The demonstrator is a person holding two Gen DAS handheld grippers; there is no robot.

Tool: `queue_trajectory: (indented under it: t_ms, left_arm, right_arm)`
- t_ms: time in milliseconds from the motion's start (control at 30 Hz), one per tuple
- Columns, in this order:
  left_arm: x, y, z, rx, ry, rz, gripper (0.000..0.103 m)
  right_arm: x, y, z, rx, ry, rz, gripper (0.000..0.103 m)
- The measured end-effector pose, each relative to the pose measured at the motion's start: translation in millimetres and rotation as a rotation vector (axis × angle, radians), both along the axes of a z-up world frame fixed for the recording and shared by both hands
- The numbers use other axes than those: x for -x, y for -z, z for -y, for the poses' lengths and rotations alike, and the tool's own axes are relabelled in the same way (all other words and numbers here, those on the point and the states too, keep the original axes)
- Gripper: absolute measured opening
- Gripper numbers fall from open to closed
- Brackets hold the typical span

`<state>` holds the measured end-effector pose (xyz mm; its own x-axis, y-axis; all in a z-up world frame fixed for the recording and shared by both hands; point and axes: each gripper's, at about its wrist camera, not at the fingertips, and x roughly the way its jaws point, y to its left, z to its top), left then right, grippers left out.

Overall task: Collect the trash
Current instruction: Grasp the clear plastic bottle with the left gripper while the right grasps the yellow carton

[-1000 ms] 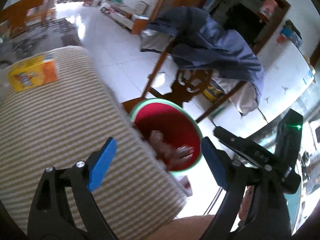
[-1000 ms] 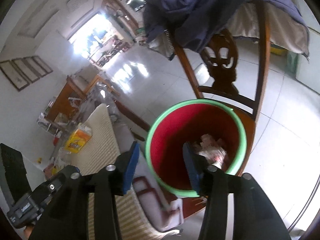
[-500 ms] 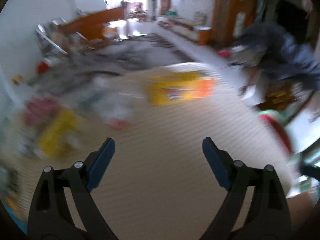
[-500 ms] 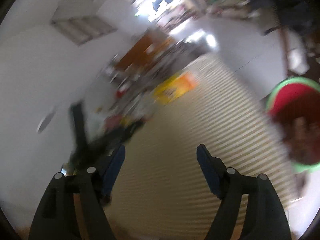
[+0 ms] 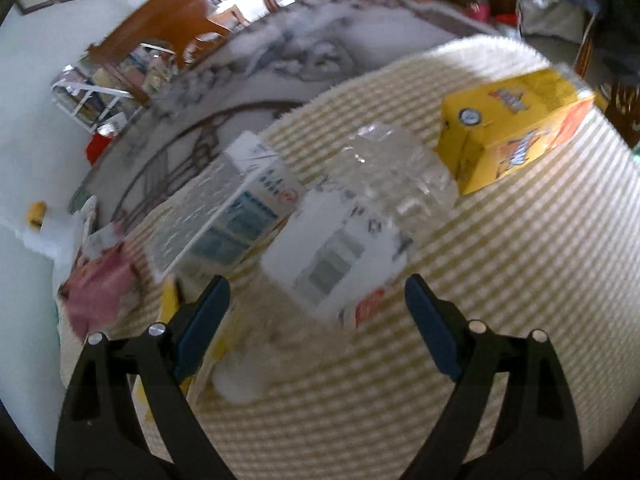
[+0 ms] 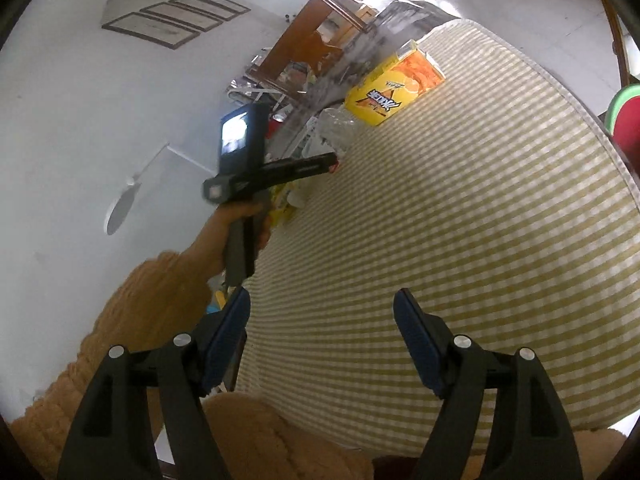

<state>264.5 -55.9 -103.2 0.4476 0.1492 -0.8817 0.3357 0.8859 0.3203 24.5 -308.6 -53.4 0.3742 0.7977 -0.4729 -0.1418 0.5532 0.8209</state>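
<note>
Our left gripper (image 5: pixel 316 316), jaws spread and empty, hangs just before the white printed carton (image 5: pixel 340 256) (crumpled clear plastic (image 5: pixel 400 176) behind); striped tablecloth (image 5: pixel 520 280) lies bare rightward.

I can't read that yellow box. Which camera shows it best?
The right wrist view: the yellow box is sharp there, its orange printed face visible. The left wrist view shows it larger but motion-blurred, beside crumpled clear plastic.
</note>
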Motion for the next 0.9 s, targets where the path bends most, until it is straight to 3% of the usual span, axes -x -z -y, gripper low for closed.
queue_trajectory:
  t_ms: [67, 133, 267, 400, 633, 700, 833, 900]
  left_arm:
    - [-7, 10, 4, -0.029, 0.008, -0.030, 0.080]
    - [-3, 6, 4, -0.018, -0.001, -0.004, 0.070]
    - [14, -3, 0, 0.041, -0.008, -0.010, 0.064]
    - [57, -25, -11, 0.237, -0.063, 0.002, 0.064]
    - [175, -43, -49, 0.617, -0.299, 0.081, 0.064]
    - [206, -34, -56, 0.678, -0.348, 0.096, 0.064]
    - [221, -21, -63, 0.689, -0.403, 0.077, 0.063]
    - [217, -21, -65, 0.715, -0.405, 0.084, 0.063]
  right_arm:
    - [2, -1, -4, 0.003, -0.012, 0.004, 0.073]
    - [1, -1, -5, 0.001, -0.016, 0.003, 0.073]
    - [2, 1, -5, 0.005, -0.012, -0.006, 0.073]
    - [1, 2, -9, 0.039, -0.006, -0.006, 0.073]
    - [-1, 5, -22, 0.154, 0.000, -0.001, 0.078]
    - [-1, 4, -28, 0.207, -0.016, 0.007, 0.078]
    - [-14, -4, -45, 0.360, -0.046, 0.070, 0.078]
    - [-35, -17, -62, 0.580, -0.064, 0.195, 0.078]
